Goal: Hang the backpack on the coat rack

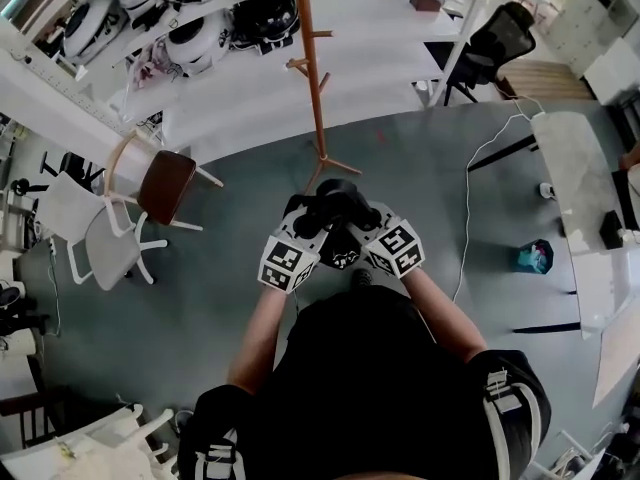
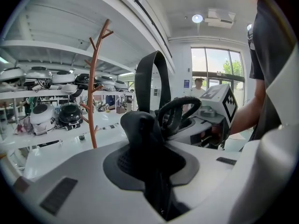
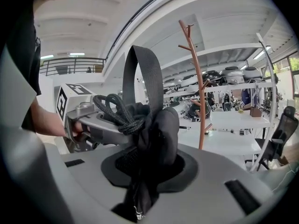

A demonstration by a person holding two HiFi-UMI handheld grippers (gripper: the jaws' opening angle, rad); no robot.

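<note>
Coat rack point(image 1: 314, 98) top cut off by upper edge, backpack point(image 1: 335, 203) body largely hidden from above

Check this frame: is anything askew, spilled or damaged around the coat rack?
Nothing stands out. The brown wooden coat rack stands upright with bare pegs, and the left gripper and right gripper are both shut on the black fabric backpack.

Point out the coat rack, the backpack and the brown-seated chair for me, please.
coat rack point(image 1: 317, 98): head view, on its wooden pole.
backpack point(image 3: 163, 129): right gripper view, on the bunched black fabric between the jaws.
chair point(image 1: 167, 186): head view, on its brown seat.
</note>
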